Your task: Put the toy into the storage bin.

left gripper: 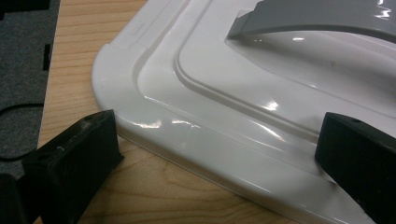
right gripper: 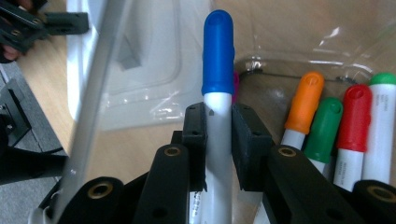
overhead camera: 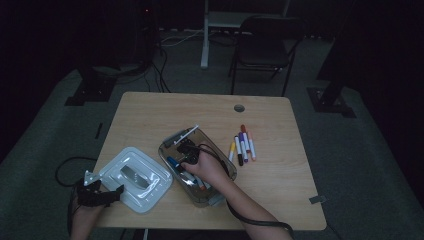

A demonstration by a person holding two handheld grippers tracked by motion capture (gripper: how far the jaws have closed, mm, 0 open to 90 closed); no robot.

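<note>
- Blue-capped marker point(right gripper: 217, 93) is clamped between the jaws of the right hand-held gripper point(right gripper: 217, 140); the jaws press on the white barrel just below the cap, and the marker points away from the gripper's camera.
- Right hand-held gripper point(overhead camera: 186, 152) sits inside the clear plastic box point(overhead camera: 170, 140) at the middle of the table point(overhead camera: 280, 190), with the person's right hand point(overhead camera: 207, 167) over the box.
- Four more markers lie side by side on the box floor beside the held one: orange point(right gripper: 306, 100), green point(right gripper: 327, 123), red point(right gripper: 355, 112) and a green-capped white one point(right gripper: 383, 116). A trace of magenta shows behind the blue cap; I cannot tell what it is.
- Loose markers point(overhead camera: 242, 145) lie on the table just right of the box, apart from it.
- White lid point(overhead camera: 137, 177) with a grey handle point(left gripper: 322, 16) lies flat on the table to the left of the box.
- Left hand-held gripper point(overhead camera: 102, 195) stands at the near corner of the lid with its jaws wide apart, one beside the lid's edge, the other over its rim; it grips nothing.
- Judgement of step: packing the loose markers into the box, with the blue one being laid in.
- Next move, as judged: lower the blue marker alongside the row, part the jaws, lift clear of the box wall, then reach for the loose markers.
</note>
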